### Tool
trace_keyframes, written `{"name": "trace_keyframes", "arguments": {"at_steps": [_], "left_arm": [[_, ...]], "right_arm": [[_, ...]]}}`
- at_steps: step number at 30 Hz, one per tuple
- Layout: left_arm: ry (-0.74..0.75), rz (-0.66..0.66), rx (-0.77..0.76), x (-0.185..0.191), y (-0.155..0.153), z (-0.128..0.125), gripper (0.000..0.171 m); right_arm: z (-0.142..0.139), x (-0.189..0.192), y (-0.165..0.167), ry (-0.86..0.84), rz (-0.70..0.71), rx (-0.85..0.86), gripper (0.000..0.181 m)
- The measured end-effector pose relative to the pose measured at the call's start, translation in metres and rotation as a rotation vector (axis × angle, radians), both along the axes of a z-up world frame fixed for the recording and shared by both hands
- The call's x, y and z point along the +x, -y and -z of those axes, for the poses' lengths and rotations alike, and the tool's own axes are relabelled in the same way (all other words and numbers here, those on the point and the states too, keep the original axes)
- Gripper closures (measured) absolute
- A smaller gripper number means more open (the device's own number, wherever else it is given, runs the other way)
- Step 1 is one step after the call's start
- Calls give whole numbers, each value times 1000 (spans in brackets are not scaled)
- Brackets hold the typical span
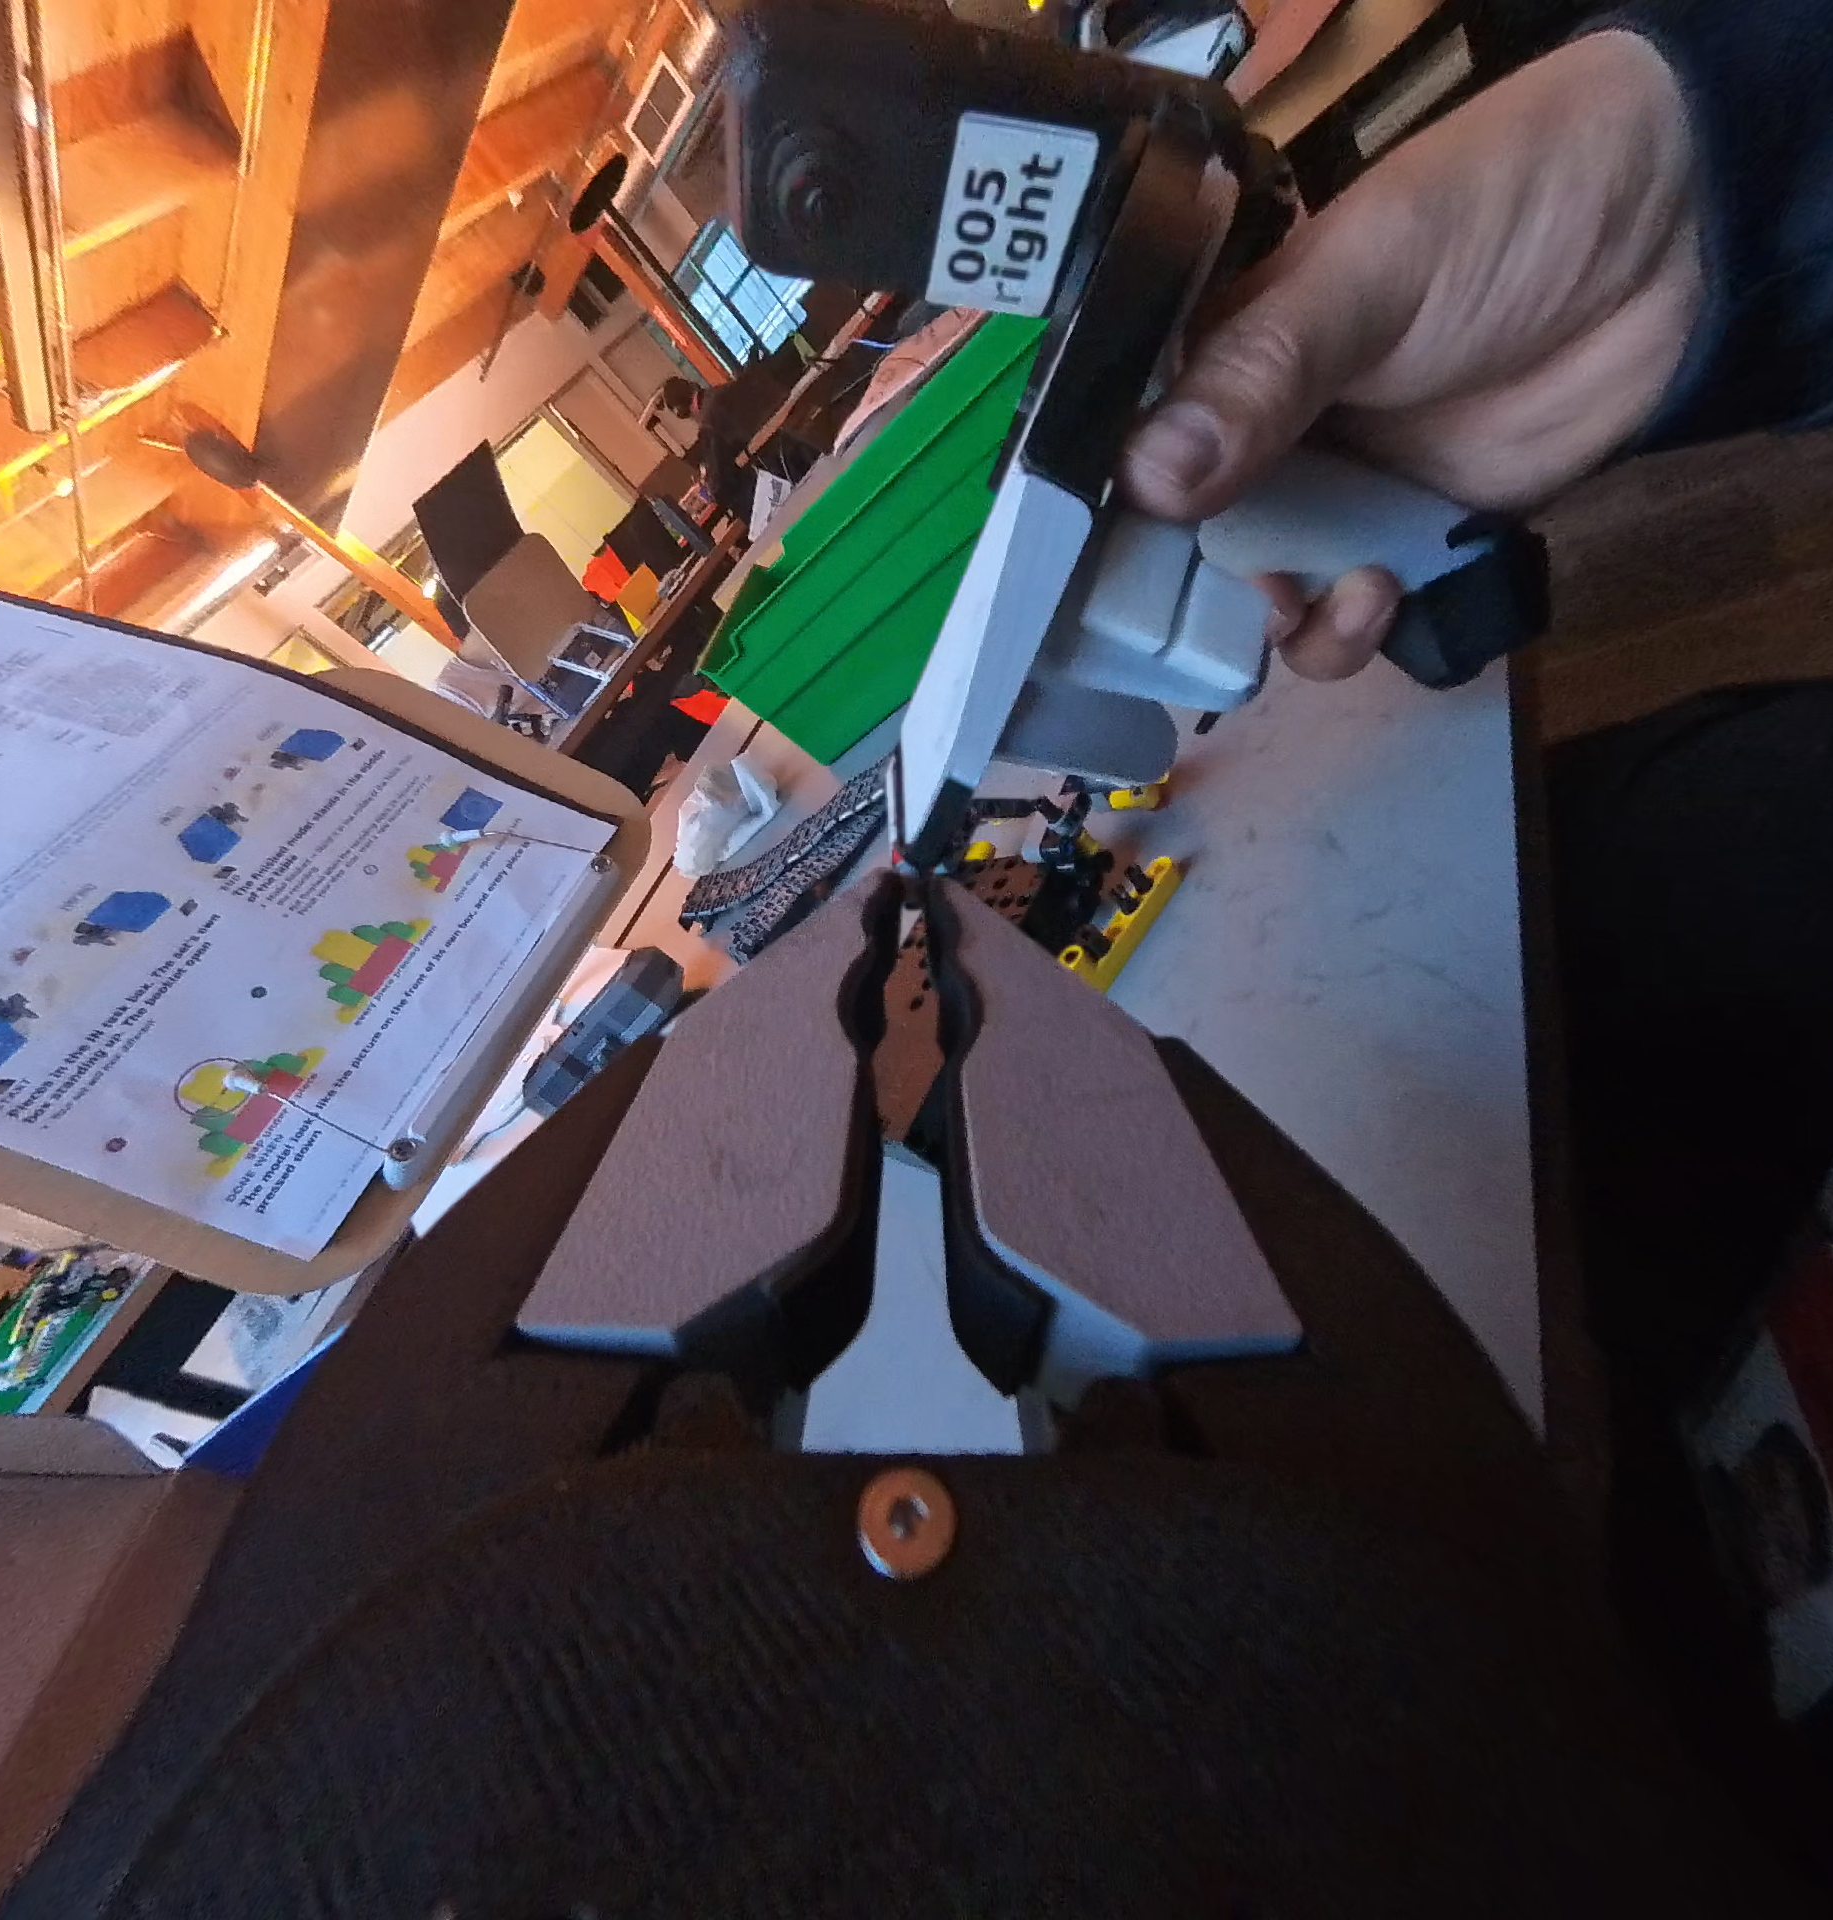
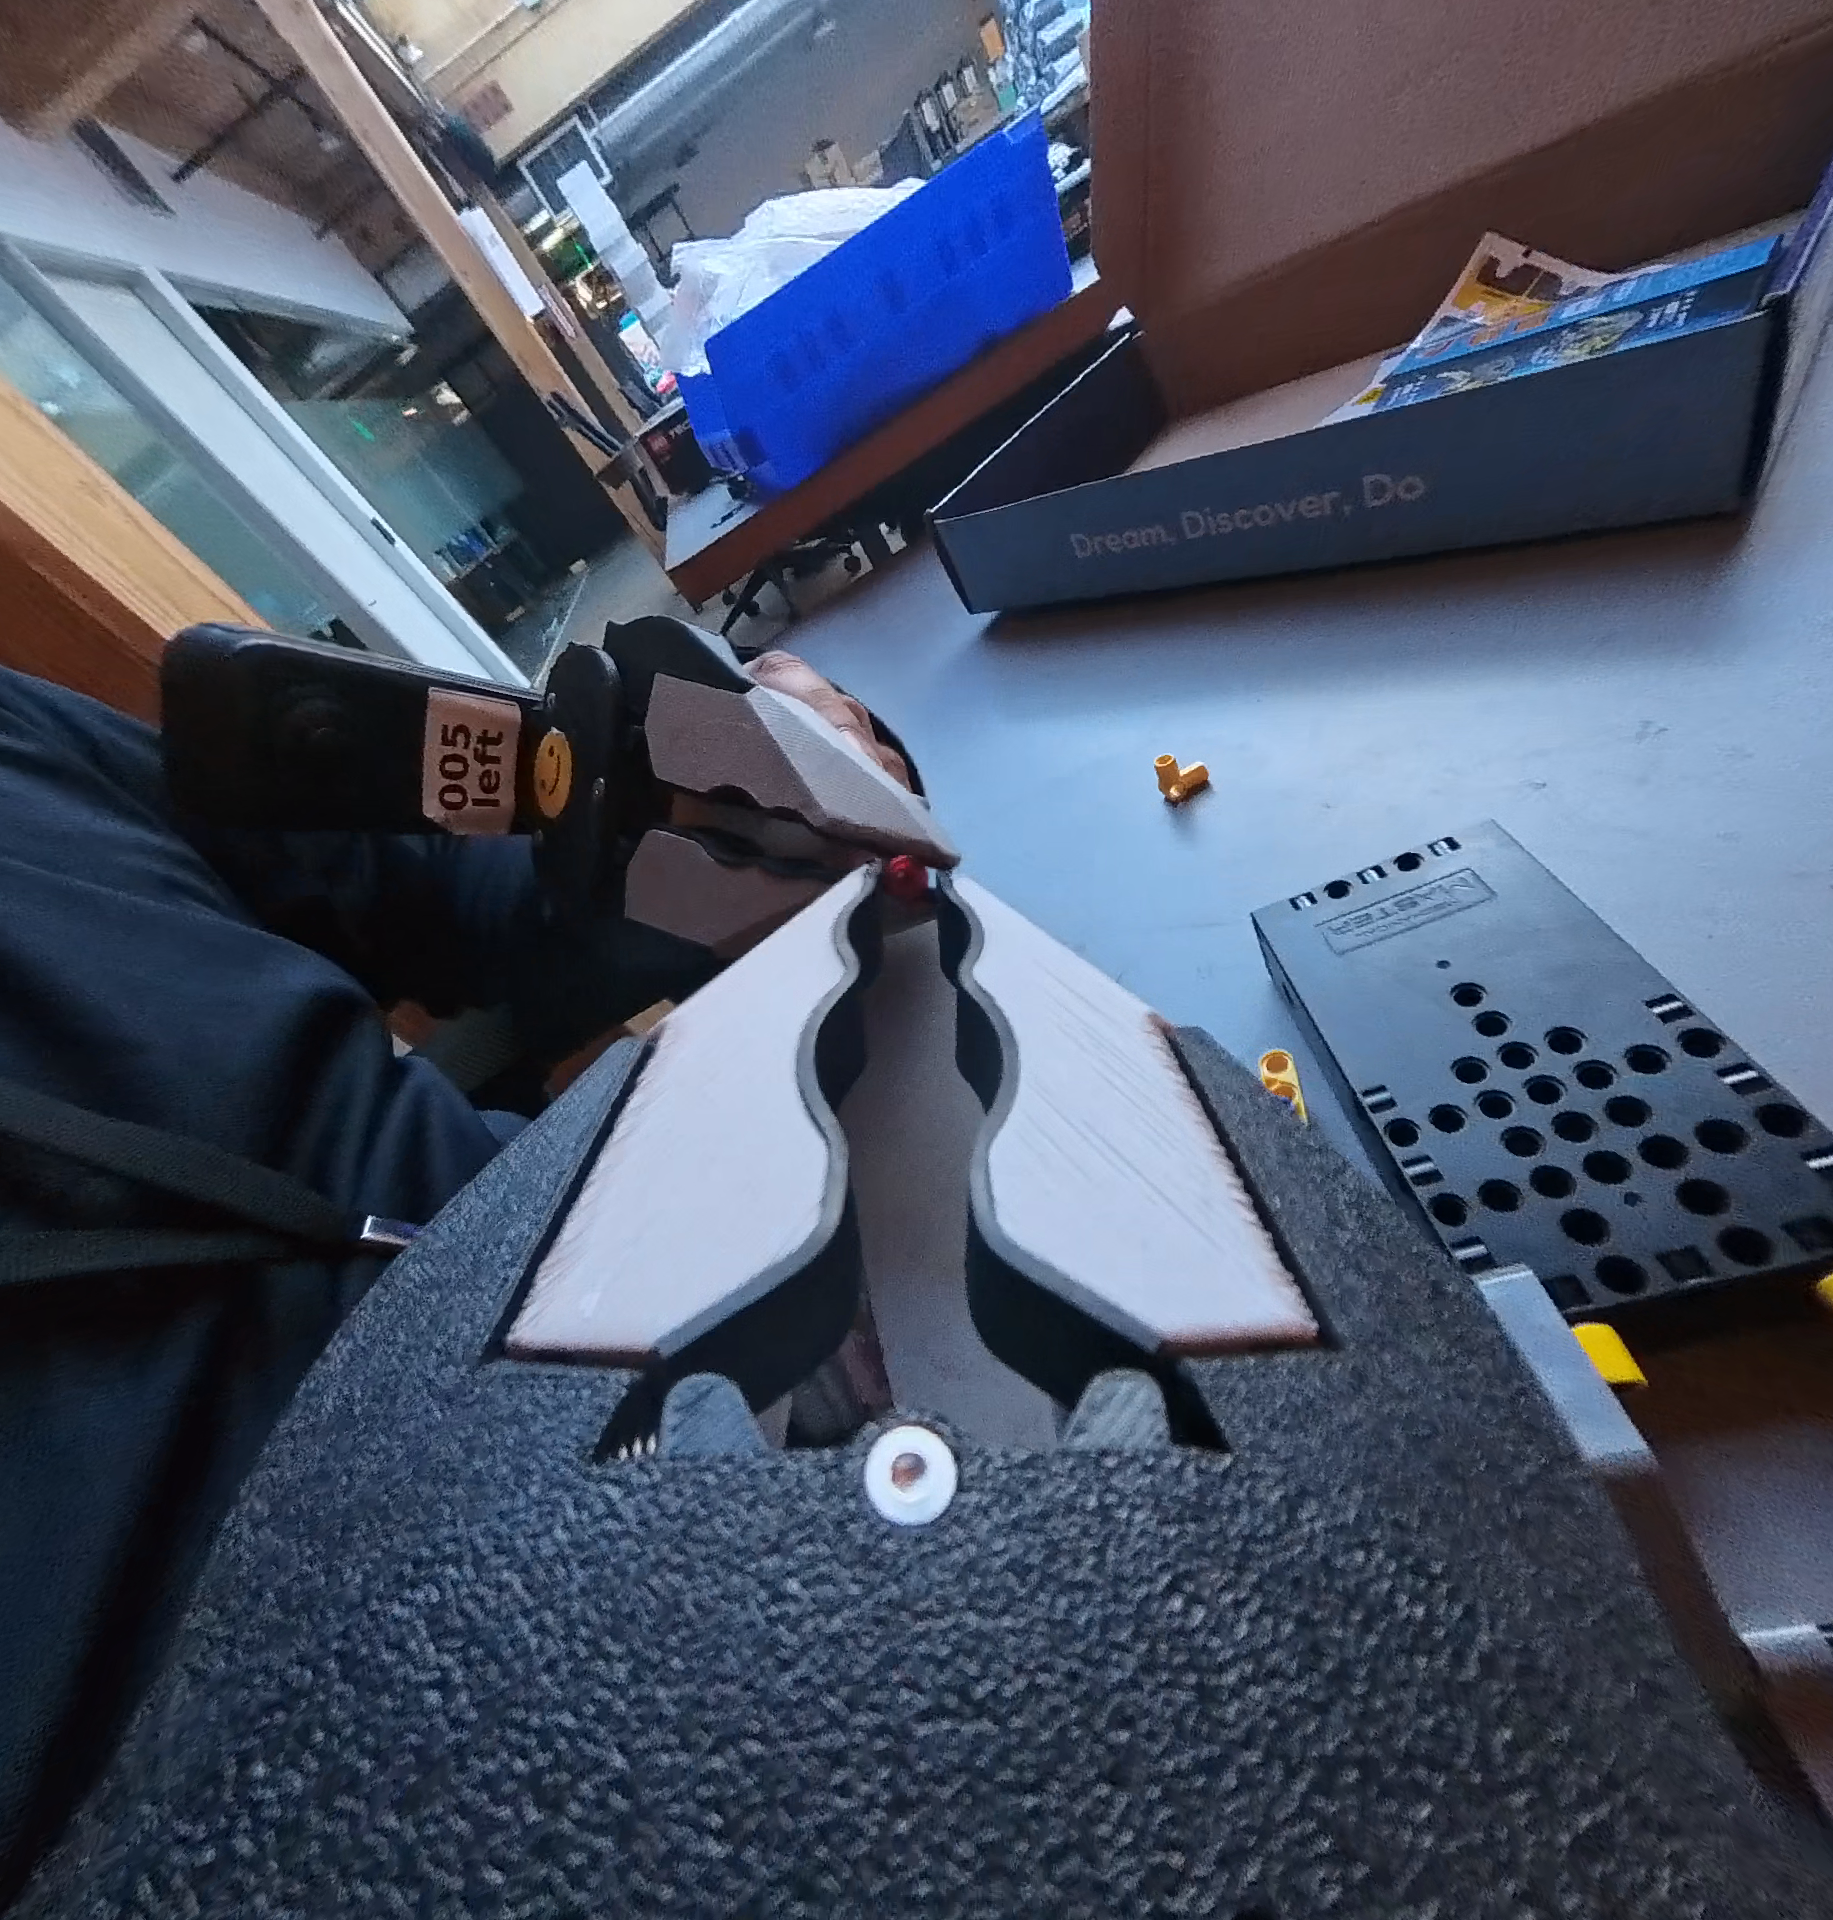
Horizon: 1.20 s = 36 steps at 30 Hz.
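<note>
My left gripper [image 1: 909, 896] and my right gripper [image 2: 904, 881] meet tip to tip above the grey table [image 2: 1411, 727]. A small red piece [image 2: 903, 879] sits between the right gripper's nearly shut fingertips. The left gripper's tips [image 2: 938, 854] touch it from the upper left. In the left wrist view the left jaws are closed to a narrow slit on a small dark and red part [image 1: 899, 864]. The right gripper [image 1: 917, 842] comes down onto it from above, held by a hand [image 1: 1463, 312]. How the part is shared between the two grips is hidden.
A black perforated plate with yellow parts [image 2: 1577, 1122] lies right of the grippers and also shows in the left wrist view [image 1: 1057, 894]. Two small orange connectors [image 2: 1182, 777], a dark blue box [image 2: 1359, 520], a green bin [image 1: 881, 582], a keyboard [image 1: 787, 873] and an instruction sheet [image 1: 268, 935] surround them. The grippers are tip to tip, or close to it.
</note>
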<state>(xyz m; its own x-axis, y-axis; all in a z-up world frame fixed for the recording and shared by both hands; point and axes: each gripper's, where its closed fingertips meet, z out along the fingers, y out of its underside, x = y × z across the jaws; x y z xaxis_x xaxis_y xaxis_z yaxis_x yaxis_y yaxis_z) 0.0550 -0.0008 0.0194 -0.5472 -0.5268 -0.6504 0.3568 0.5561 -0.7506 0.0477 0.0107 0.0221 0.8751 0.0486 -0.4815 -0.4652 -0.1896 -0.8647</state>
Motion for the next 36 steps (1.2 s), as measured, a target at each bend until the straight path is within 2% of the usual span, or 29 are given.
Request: {"name": "trace_keyframes", "arguments": {"at_steps": [5, 9, 14, 21, 36], "left_arm": [[-5, -20, -19, 2, -2, -2, 170], [-19, -24, -13, 1, -2, 0, 170], [-202, 74, -176, -5, 2, -3, 171], [-247, 77, -218, 0, 1, -4, 171], [-240, 88, -228, -2, 4, -6, 171]], "right_arm": [[-2, 0, -2, 10, 9, 14, 176], [1, -3, 0, 102, 16, 14, 178], [-5, -3, 4, -13, 22, 128, 178], [-6, 2, 2, -83, 32, 169, 180], [-9, 0, 7, -106, 53, 208, 176]]}}
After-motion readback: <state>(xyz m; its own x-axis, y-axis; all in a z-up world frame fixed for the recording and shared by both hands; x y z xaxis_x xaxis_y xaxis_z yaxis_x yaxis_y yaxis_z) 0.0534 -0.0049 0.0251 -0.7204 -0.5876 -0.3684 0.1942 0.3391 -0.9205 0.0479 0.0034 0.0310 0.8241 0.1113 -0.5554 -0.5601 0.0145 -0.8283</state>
